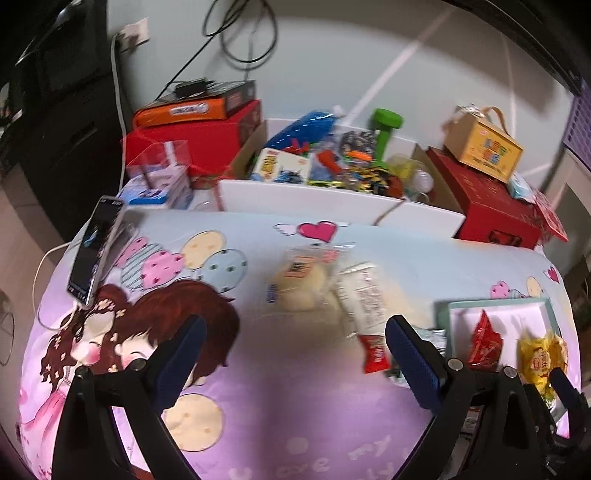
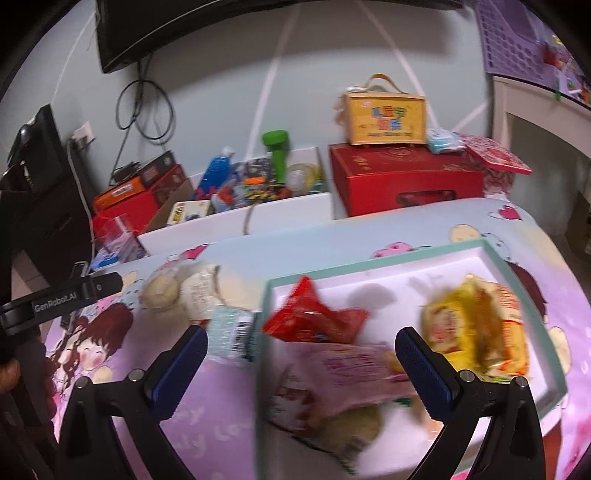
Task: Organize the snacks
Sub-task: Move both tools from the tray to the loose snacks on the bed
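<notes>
Snacks lie scattered on a cartoon-print cloth (image 1: 295,424). The left gripper (image 1: 295,354) hangs with its jaws spread wide and empty; ahead of it lie clear-wrapped buns (image 1: 301,280), and a small red packet (image 1: 375,354) sits just inside its right finger. The right gripper (image 2: 301,363) is likewise spread and empty above a teal-rimmed tray (image 2: 524,291), with a red pouch (image 2: 314,319) just ahead, a pink packet (image 2: 347,380) between its fingers, and a yellow packet (image 2: 476,325) beyond its right finger.

Wall (image 1: 369,55): pale grey, black cables (image 1: 251,33) hung at 12 o'clock.
Socket (image 1: 135,35): white, at 11 o'clock.
Bedsheet (image 1: 295,424): cartoon-printed.
</notes>
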### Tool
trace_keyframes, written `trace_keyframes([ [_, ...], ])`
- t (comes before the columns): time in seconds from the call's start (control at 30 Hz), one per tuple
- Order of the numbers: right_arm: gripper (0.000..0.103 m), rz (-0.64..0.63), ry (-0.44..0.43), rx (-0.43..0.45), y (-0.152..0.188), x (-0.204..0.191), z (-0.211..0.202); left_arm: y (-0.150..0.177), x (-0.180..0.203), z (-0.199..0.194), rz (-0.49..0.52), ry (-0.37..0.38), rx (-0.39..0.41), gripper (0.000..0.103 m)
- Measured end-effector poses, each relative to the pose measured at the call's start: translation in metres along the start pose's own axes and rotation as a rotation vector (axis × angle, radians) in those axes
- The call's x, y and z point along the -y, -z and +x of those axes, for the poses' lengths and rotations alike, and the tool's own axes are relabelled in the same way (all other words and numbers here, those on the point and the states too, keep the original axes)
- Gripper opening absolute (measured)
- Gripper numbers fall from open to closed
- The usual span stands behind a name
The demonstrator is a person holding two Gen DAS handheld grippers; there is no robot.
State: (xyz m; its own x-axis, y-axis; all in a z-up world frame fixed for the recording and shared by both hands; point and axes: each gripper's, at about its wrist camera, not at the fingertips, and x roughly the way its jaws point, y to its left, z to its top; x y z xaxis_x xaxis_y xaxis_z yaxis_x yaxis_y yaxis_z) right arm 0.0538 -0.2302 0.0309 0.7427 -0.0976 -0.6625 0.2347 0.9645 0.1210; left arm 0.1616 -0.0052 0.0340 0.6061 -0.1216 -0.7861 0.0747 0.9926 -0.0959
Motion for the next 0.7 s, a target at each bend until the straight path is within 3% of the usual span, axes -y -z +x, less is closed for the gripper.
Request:
trace_keyframes([
  [0.33, 0.103, -0.100, -0.094, -0.027, 0.011, -0.059, 0.021, 0.007, -0.037, 0.024, -0.083, -0.033, -0.070, 0.097],
  [0.7, 0.090, -0.110, -0.072, -0.086, 0.019, -0.064, 0.052, 0.014, -0.032, 0.058, -0.126, 0.020, -0.131, 0.097],
])
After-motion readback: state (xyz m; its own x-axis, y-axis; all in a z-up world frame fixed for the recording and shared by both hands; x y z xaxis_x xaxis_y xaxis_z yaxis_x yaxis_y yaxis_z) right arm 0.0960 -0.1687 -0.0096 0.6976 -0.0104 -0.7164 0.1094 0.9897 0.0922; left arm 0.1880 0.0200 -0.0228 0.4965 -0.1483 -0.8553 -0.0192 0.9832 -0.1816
